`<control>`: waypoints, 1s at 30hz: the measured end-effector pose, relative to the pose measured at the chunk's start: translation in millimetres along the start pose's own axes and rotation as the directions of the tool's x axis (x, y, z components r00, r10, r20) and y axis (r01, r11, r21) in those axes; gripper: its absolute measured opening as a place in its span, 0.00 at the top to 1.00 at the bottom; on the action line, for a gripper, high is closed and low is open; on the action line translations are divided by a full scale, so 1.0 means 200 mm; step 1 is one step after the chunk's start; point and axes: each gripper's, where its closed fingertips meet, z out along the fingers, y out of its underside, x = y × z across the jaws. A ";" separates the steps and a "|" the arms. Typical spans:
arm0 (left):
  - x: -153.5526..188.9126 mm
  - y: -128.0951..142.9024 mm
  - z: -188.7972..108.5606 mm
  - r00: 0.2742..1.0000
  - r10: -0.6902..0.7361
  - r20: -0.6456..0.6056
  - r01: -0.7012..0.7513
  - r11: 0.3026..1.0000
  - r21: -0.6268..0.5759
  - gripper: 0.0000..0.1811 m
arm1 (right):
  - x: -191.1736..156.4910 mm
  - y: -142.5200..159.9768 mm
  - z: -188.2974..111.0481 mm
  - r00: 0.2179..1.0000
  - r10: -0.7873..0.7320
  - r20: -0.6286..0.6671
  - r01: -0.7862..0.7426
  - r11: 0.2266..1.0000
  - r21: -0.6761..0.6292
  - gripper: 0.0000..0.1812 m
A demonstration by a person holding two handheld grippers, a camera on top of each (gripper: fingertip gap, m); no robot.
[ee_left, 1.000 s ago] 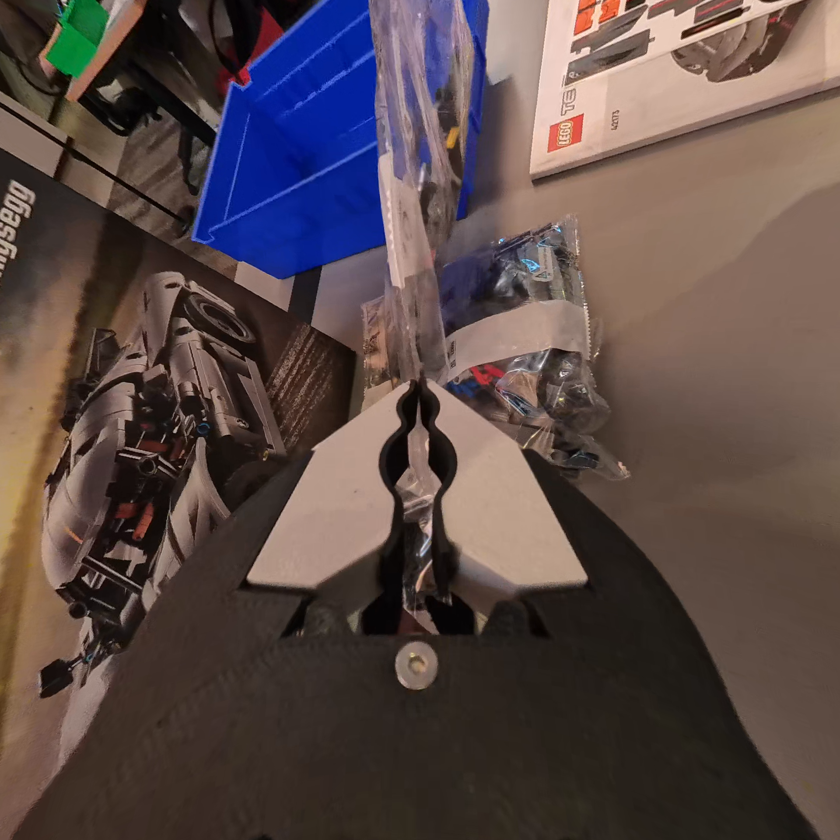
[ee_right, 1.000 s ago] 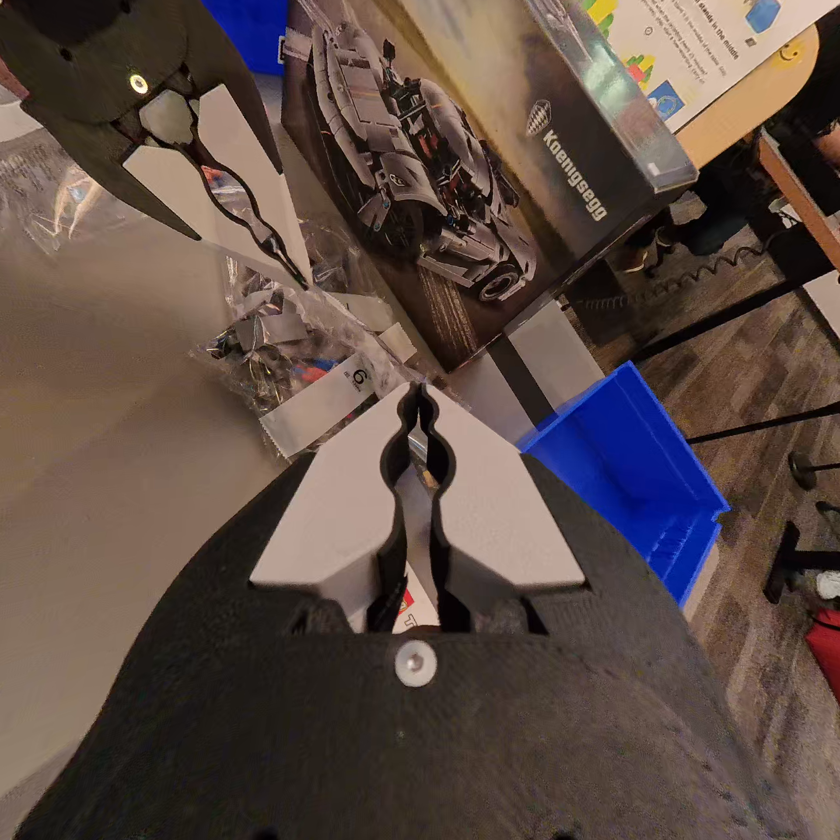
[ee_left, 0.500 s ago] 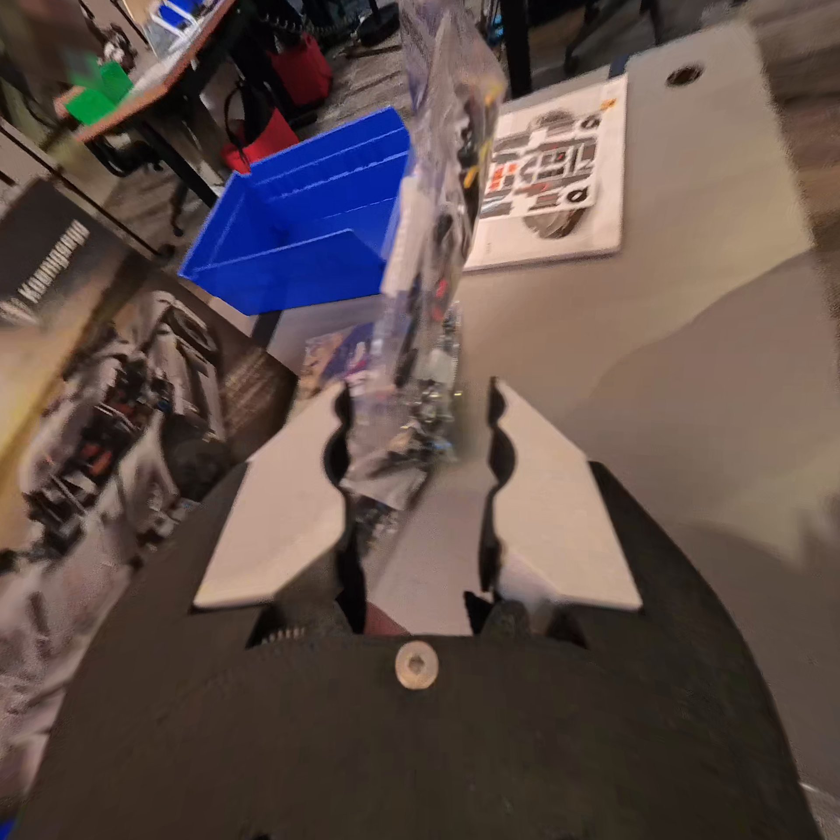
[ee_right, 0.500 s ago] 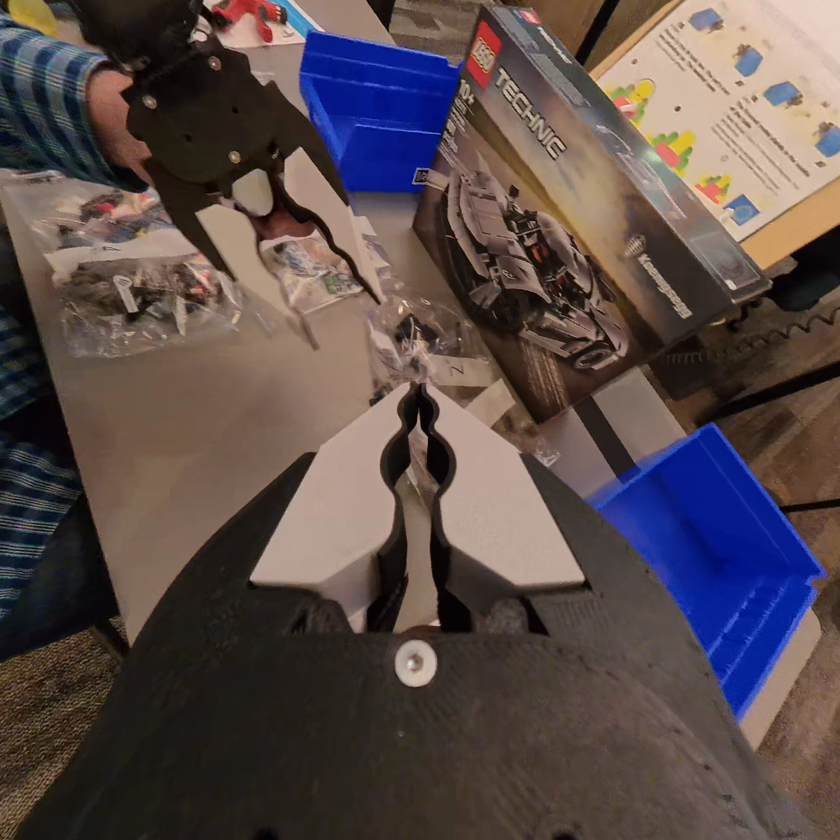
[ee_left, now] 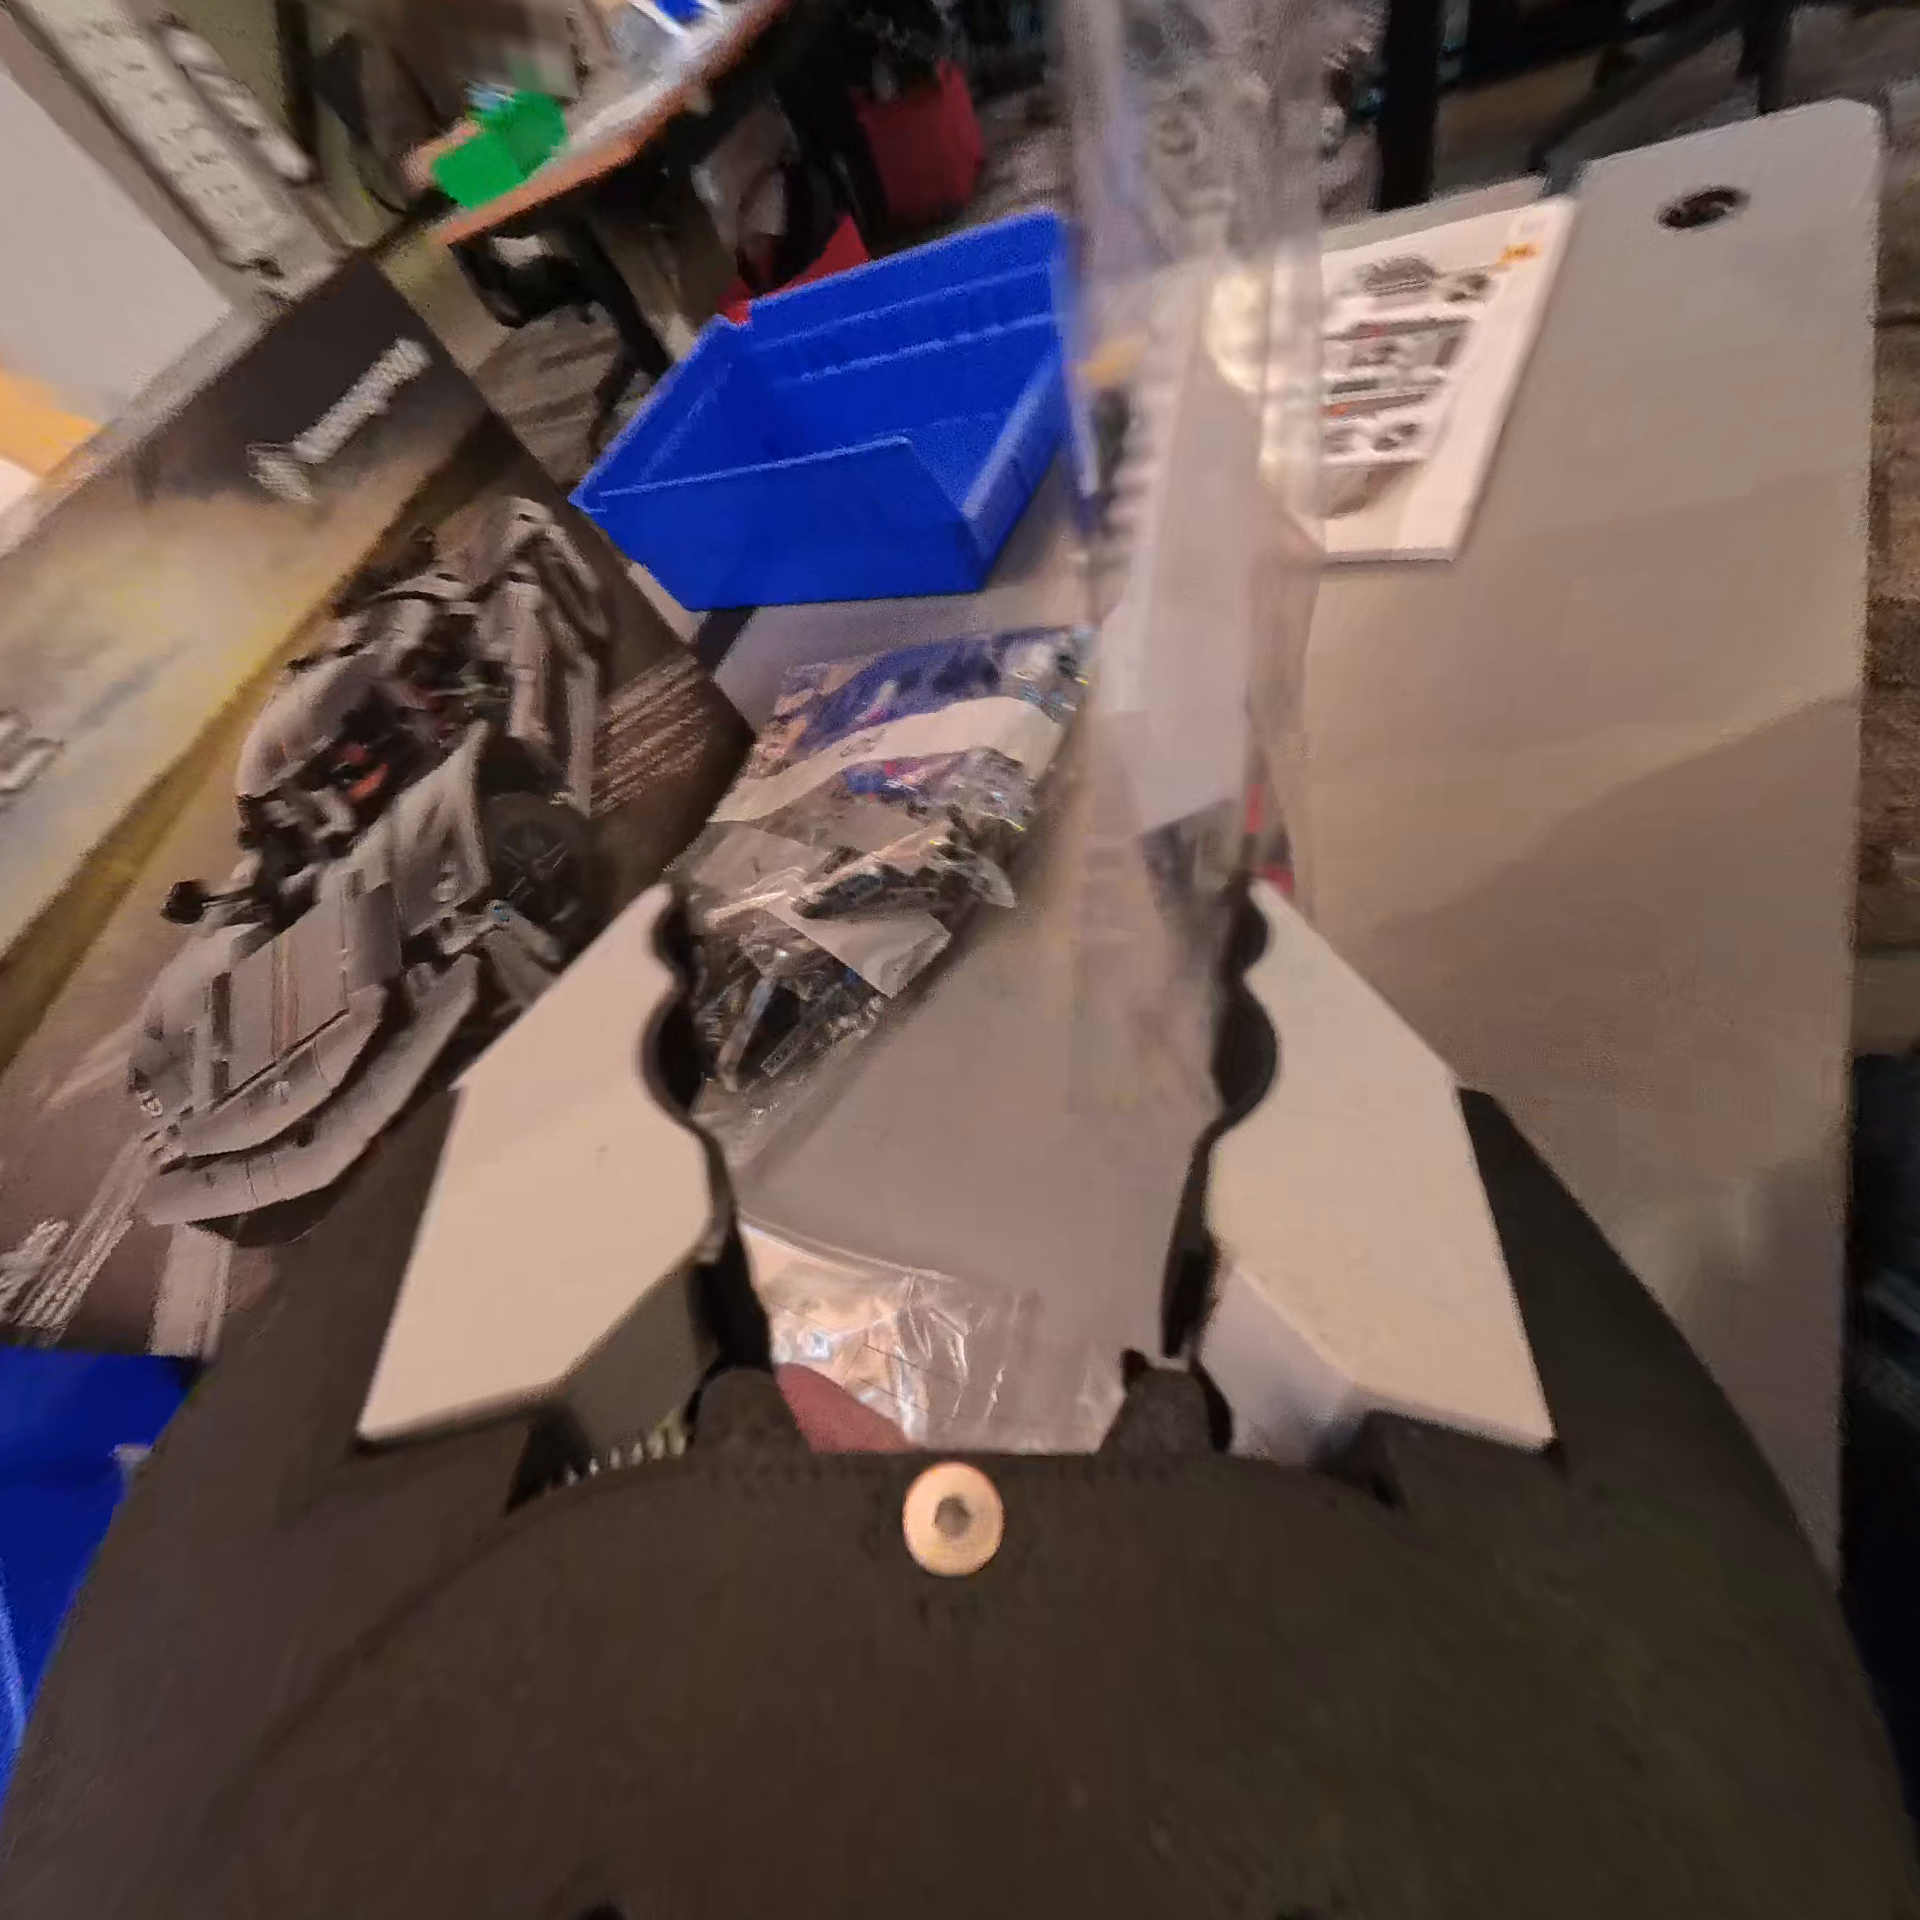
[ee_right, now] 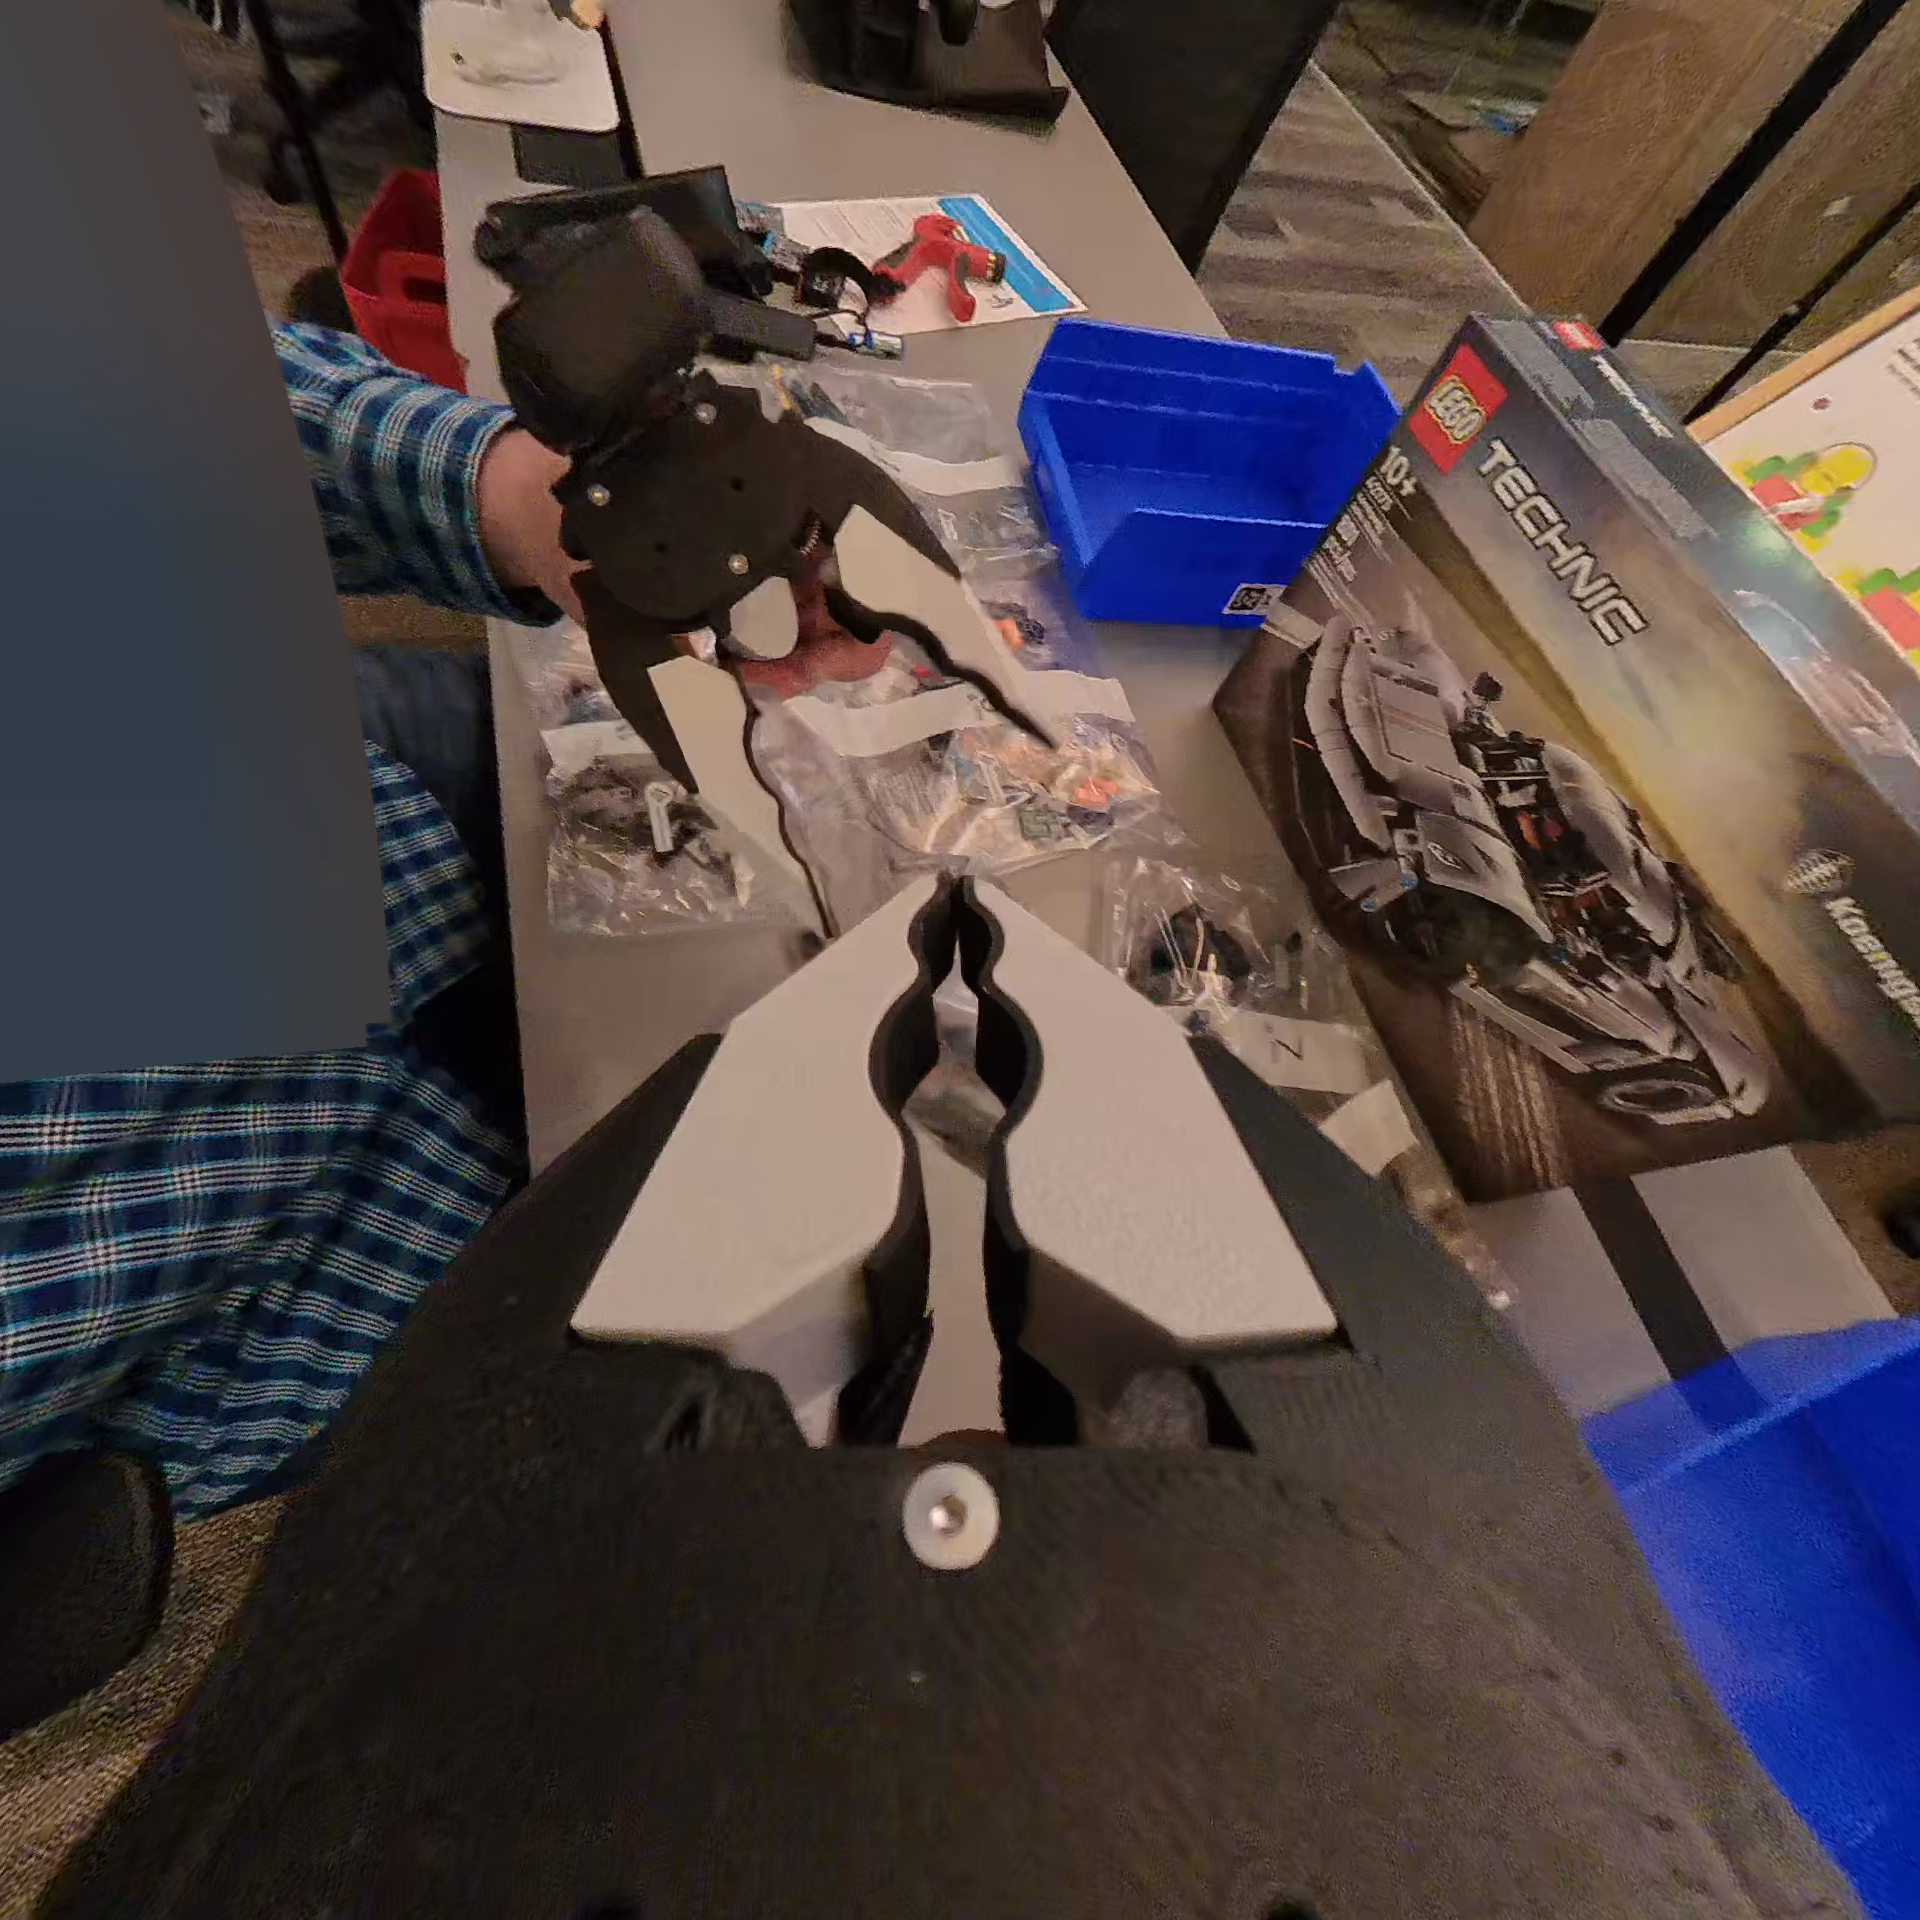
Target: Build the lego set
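since half a second ago, the left gripper [ee_left: 951,914] has been opened wider and drawn back, and the clear parts bag [ee_left: 1174,499] is no longer caught between its fingers.

left wrist view, blurred by motion: the jaws are spread wide with nothing clamped. the bag is seen hanging upright ahead of the right-hand finger [ee_left: 1340,1174]; whether it touches that finger cannot be told. more sealed bags [ee_left: 883,821] are left heaped on the grey table [ee_left: 1621,831], between the set's box [ee_left: 343,790] and the instruction booklet [ee_left: 1392,384], with a blue bin [ee_left: 831,457] beyond, likely kept near to receive pieces.

right wrist view: the right gripper [ee_right: 956,894] is held closed to a sliver, raised over the table; plastic is glimpsed in the gap further back, so the bag is judged to be pinched there and lifted clear for opening. the left gripper [ee_right: 914,821] is shown farther off, held by a hand [ee_right: 525,530], jaws apart over the spread bags [ee_right: 966,769]. the box [ee_right: 1621,769] is propped at the table edge beside a second blue bin [ee_right: 1195,499].
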 end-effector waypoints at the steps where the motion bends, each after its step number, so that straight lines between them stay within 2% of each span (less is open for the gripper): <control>1: 0.05 0.01 -0.01 0.998 0.009 -0.059 -0.010 1.000 -0.016 0.55 | -0.01 0.00 0.02 1.000 0.004 0.006 -0.004 1.000 -0.008 1.00; 3: 0.15 0.04 -0.04 0.990 0.029 -0.140 -0.034 0.999 -0.031 0.74 | -0.04 0.00 0.05 0.999 0.021 0.027 -0.021 1.000 -0.009 1.00; 6: 0.23 0.11 -0.07 0.985 0.063 -0.159 -0.074 0.995 -0.070 1.00 | -0.07 0.00 0.11 0.998 0.028 0.063 -0.027 1.000 -0.011 1.00; 8: 0.22 0.16 -0.08 0.988 0.064 -0.141 -0.079 0.991 -0.104 1.00 | -0.06 0.01 0.15 0.998 0.030 0.061 -0.029 0.999 -0.023 1.00; 11: 0.09 0.18 -0.07 0.996 0.067 -0.055 -0.075 0.986 -0.150 1.00 | 0.03 0.04 0.18 0.998 0.056 0.022 -0.056 0.998 -0.010 1.00; 14: 0.02 0.13 -0.08 0.985 0.174 0.004 -0.171 0.967 -0.187 1.00 | 0.08 0.06 0.13 0.996 0.091 0.003 -0.091 0.994 0.060 1.00; 17: 0.07 0.09 -0.10 0.952 0.303 0.042 -0.286 0.930 -0.233 1.00 | 0.01 0.12 0.05 0.993 0.118 0.007 -0.118 0.984 0.135 1.00; 19: 0.17 0.12 -0.08 0.931 0.363 0.033 -0.342 0.902 -0.264 1.00 | -0.07 0.23 0.02 0.992 0.126 0.004 -0.125 0.978 0.165 1.00; 25: 0.58 0.37 0.03 0.884 0.467 -0.035 -0.449 0.823 -0.348 1.00 | -0.33 0.71 0.06 0.965 0.260 0.037 -0.262 0.950 0.168 1.00; 27: 0.71 0.42 0.04 0.879 0.467 -0.095 -0.469 0.814 -0.343 1.00 | -0.40 0.85 0.07 0.959 0.281 0.031 -0.283 0.950 0.130 1.00; 30: 0.87 0.51 0.05 0.888 0.412 -0.207 -0.460 0.822 -0.337 0.99 | -0.50 1.06 0.08 0.958 0.284 0.026 -0.284 0.959 -0.012 1.00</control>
